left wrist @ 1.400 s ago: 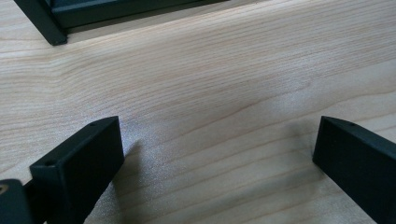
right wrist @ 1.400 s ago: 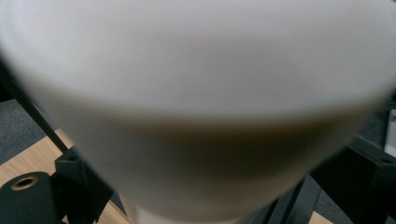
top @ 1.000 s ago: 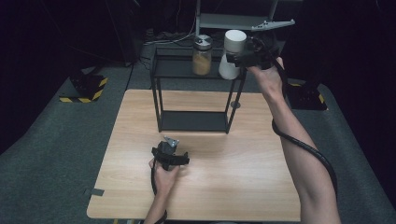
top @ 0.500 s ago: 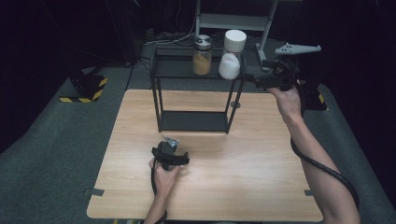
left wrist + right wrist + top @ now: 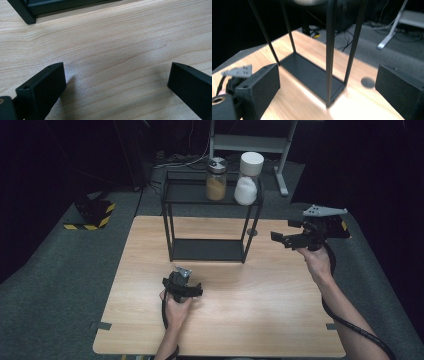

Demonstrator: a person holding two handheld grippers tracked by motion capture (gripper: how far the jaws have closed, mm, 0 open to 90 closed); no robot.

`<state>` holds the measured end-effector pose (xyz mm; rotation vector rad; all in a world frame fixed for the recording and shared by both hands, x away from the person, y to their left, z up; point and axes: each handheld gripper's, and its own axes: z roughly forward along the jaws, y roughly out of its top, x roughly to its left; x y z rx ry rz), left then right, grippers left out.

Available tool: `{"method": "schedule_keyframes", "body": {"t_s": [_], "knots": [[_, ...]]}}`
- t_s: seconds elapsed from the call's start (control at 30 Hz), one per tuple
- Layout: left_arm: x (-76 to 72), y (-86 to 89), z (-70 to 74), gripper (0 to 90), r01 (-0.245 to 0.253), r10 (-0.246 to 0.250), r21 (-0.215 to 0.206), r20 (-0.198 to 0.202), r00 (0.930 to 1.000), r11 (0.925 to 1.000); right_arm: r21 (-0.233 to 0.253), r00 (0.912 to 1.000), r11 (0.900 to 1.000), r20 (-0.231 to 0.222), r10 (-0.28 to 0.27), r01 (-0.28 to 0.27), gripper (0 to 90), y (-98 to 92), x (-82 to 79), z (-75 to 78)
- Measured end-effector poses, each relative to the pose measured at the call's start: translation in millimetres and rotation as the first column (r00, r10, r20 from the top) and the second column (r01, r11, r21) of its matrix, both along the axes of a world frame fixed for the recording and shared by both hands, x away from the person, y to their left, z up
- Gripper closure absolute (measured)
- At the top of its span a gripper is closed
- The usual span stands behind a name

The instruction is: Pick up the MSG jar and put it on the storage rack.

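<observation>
The white-lidded jar (image 5: 247, 185) stands on the top shelf of the black wire rack (image 5: 210, 220), touching or just beside the amber spice jar (image 5: 216, 180) on its far side from the right gripper (image 5: 280, 239). That gripper is held in the air off the rack's right end, well apart from the jar and lower than it, its jaws spread wide with nothing between them. Looking along them in the right gripper view, the rack's near corner posts (image 5: 329, 50) rise in the gap between the jaws, the black bottom shelf (image 5: 312, 75) runs away beyond the posts, and a pale blurred shape at the very top edge is probably the underside of the jar, though it is too smeared to be sure. A dark round grommet (image 5: 367, 82) in the wooden table (image 5: 280, 315) sits just inside the right-hand jaw.

The left gripper (image 5: 180, 282) rests low over the table in front of the rack, its jaws also released and empty. Between them, in the left gripper view, lies bare wood grain (image 5: 120, 62), and the rack's foot (image 5: 23, 13) shows well ahead, beyond the left-hand jaw. That gripper also shows past the right gripper's left-hand jaw, grey plate (image 5: 238, 70) on top.
</observation>
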<state>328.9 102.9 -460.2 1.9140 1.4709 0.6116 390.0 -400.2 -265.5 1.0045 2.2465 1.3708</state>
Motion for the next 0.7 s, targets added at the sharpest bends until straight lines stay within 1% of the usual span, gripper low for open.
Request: {"method": "schedule_keyframes", "body": {"t_s": [0.07, 0.13, 0.23, 0.27, 0.33, 0.5, 0.57, 0.6, 0.63, 0.7], "knots": [[0.1, 0.0, 0.0, 1.6, 0.000, 0.000, 0.000, 0.000, 1.0000, 1.0000, -0.003, 0.9996, 1.000, -0.028, -0.009, 0.009, 5.6, -1.3, -0.1, -10.5], [0.3, 0.0, 0.0, 1.6, 0.001, -0.001, 0.000, 0.000, 1.0000, 1.0000, -0.005, 0.9991, 1.000, -0.037, -0.019, 0.019, 7.2, -2.6, -2.5, -23.1], [1.2, 0.1, 0.4, 1.6, 0.005, -0.005, 0.001, -0.002, 1.0000, 1.0000, -0.037, 0.9979, 0.999, -0.053, -0.038, 0.036, 7.7, 0.2, -6.4, -43.8], [1.7, 0.1, 0.3, 1.6, 0.007, -0.007, 0.001, -0.001, 1.0000, 1.0000, -0.043, 0.9975, 0.998, -0.058, -0.039, 0.037, 7.7, 0.6, -6.4, -48.3], [1.9, -0.1, 0.1, 1.6, 0.006, -0.006, -0.001, -0.001, 1.0000, 1.0000, -0.053, 0.9959, 0.997, -0.073, -0.053, 0.049, 7.7, 1.9, -7.7, -62.0], [2.5, -0.2, 0.1, 1.6, 0.007, -0.007, -0.001, 0.000, 1.0000, 1.0000, -0.067, 0.9912, 0.994, -0.095, -0.092, 0.086, 7.7, 3.3, -11.6, -89.1], [2.4, -0.3, 0.0, 1.6, 0.006, -0.006, -0.001, 0.000, 1.0000, 1.0000, -0.066, 0.9870, 0.992, -0.115, -0.112, 0.105, 7.5, 3.6, -12.8, -101.3], [2.4, -0.3, -0.1, 1.6, 0.006, -0.006, -0.003, 0.000, 1.0000, 1.0000, -0.067, 0.9862, 0.992, -0.119, -0.115, 0.108, 7.3, 3.4, -12.8, -105.6], [2.4, -0.3, -0.1, 1.6, 0.006, -0.006, -0.003, 0.000, 1.0000, 1.0000, -0.067, 0.9862, 0.992, -0.119, -0.115, 0.108, 7.3, 3.4, -12.8, -105.6], [2.3, -0.3, -0.2, 1.6, 0.006, -0.006, -0.003, 0.001, 1.0000, 1.0000, -0.072, 0.9808, 0.990, -0.141, -0.134, 0.125, 6.9, 4.5, -13.8, -117.3]]}}
